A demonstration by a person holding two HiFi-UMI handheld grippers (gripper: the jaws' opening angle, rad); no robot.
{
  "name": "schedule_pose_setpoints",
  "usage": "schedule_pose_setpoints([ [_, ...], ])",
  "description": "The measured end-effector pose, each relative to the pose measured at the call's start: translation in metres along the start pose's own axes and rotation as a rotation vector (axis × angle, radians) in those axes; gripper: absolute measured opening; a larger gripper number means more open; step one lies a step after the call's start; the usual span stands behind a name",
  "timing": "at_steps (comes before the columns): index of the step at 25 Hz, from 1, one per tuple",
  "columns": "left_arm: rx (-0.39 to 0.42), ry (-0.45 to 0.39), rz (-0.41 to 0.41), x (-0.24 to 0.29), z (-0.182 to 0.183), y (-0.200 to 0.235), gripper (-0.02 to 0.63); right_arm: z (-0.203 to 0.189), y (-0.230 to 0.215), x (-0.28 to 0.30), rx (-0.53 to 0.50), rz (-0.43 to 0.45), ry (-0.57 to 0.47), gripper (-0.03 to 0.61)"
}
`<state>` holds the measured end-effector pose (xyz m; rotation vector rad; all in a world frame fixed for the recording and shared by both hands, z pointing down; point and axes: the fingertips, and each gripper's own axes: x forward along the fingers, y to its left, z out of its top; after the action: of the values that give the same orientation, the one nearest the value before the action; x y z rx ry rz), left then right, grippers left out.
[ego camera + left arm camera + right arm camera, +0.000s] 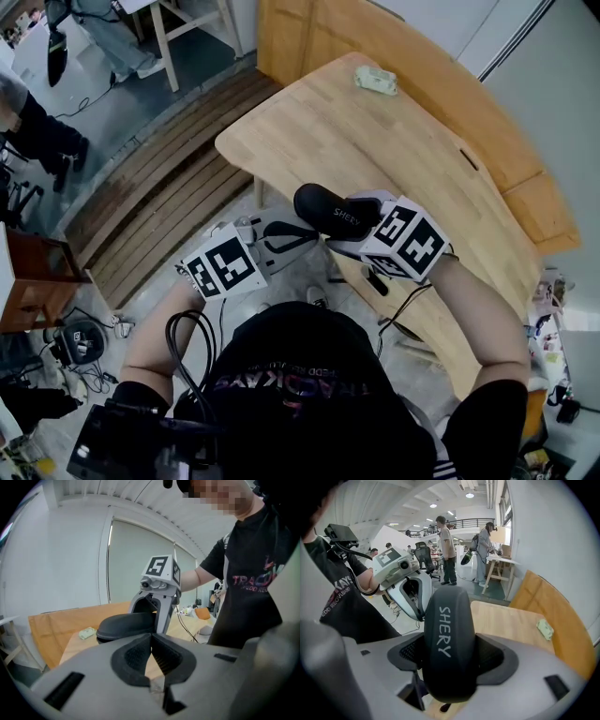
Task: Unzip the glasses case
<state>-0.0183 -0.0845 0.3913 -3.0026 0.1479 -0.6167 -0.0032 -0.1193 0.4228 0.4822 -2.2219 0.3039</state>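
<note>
Gripping glasses case (328, 208): right tongs (450, 660) clamped across it; left tongs (151, 656) together, empty, just beside. Hazard: case twisting loose once zipper is tugged.

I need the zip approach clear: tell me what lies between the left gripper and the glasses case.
Nothing: the left gripper view shows only open air between the shut left gripper and the glasses case.
</note>
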Motion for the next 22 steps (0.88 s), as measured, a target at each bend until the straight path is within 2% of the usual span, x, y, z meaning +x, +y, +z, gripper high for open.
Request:
schedule_pose_setpoints([
  [5, 0.013, 0.030, -0.001, 0.008, -0.003, -0.006, 0.014, 0.000, 0.001, 0.005, 0.010, -0.016, 0.028, 0.345],
  [9, 0.053, 0.082, 0.017, 0.017, -0.013, -0.011, 0.017, -0.006, 0.001, 0.012, -0.010, -0.034, 0.070, 0.345],
  [14, 0.056, 0.058, 0.019, 0.013, -0.013, -0.013, 0.018, -0.008, 0.005, 0.012, 0.022, 0.001, 0.041, 0.345],
  [16, 0.022, 0.021, 0.022, 0.002, -0.009, -0.010, 0.018, -0.009, 0.005, 0.010, 0.011, -0.004, 0.042, 0.345],
  [20, -0.112, -0.078, 0.073, -0.030, -0.007, 0.014, 0.022, -0.010, 0.005, 0.005, 0.009, 0.031, 0.020, 0.345],
  [21, -0.146, -0.098, 0.087, -0.037, -0.006, 0.022, 0.048, -0.008, 0.007, 0.003, 0.006, 0.050, 0.005, 0.346],
  [22, -0.178, -0.113, 0.094, -0.043, -0.006, 0.028, 0.106, -0.006, 0.010, 0.000, 0.000, 0.071, -0.010, 0.346],
])
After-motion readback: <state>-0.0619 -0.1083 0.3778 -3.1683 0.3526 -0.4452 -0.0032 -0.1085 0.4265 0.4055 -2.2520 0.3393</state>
